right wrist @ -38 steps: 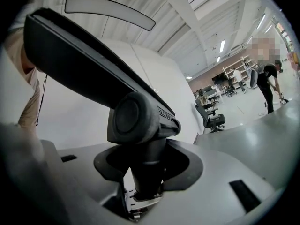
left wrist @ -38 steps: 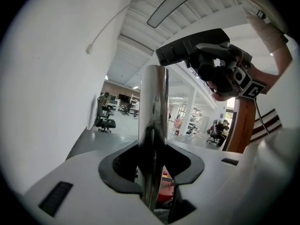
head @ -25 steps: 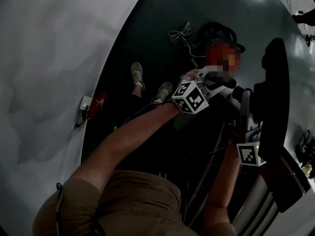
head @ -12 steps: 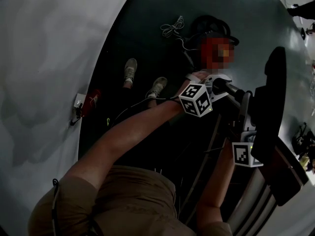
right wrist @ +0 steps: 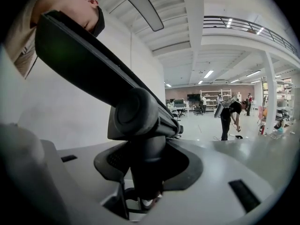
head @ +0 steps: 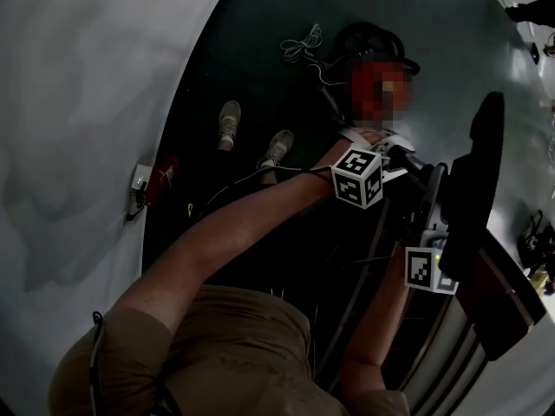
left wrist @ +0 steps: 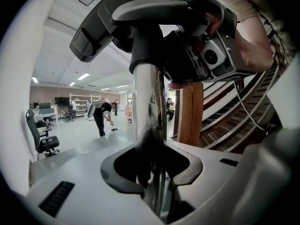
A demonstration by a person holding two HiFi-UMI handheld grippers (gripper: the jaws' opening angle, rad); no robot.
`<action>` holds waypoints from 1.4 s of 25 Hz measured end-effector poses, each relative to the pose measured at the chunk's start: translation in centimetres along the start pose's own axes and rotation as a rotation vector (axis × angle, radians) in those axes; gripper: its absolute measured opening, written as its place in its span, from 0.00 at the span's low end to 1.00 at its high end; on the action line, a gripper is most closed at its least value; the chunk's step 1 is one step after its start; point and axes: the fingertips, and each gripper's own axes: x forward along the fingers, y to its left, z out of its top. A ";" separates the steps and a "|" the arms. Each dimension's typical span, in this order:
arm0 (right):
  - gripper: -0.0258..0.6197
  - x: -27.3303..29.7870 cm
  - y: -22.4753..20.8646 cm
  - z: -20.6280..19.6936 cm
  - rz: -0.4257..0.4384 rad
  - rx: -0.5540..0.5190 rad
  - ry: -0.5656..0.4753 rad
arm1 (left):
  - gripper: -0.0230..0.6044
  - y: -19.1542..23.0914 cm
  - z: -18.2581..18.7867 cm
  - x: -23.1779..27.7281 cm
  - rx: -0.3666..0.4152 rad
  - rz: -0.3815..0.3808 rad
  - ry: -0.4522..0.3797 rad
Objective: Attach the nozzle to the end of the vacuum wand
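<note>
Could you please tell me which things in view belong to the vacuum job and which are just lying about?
For the job: chrome vacuum wand, between the closing jaws of the left hand-held gripper; black nozzle, in the right hand-held gripper.
Lying about: coiled cable; office chair; red item by the wall.

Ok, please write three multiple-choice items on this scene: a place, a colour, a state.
1. The coiled white cable lies: A on the dark floor beyond the shoes; B on a shelf; C on the stairs.
2. The wand has a tube that is: A red; B shiny silver; C yellow.
3. The right gripper is: A open, empty; B shut on the cable; C shut on the black nozzle.
1A, the head view shows it on the floor; 2B, it gleams like a mirror; 3C, its jaws clamp the nozzle's neck.
</note>
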 end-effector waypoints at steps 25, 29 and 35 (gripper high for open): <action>0.31 2.3 -1.2 -1.1 0.043 0.071 -0.034 | 0.18 0.9 -0.4 2.6 0.002 -0.085 0.078; 0.31 3.4 -1.7 -1.6 0.099 0.064 0.064 | 0.16 2.1 -0.4 3.3 -0.010 -0.054 0.077; 0.31 4.4 0.0 -2.0 0.232 0.039 0.081 | 0.11 2.7 -0.7 3.5 -0.037 -0.004 0.048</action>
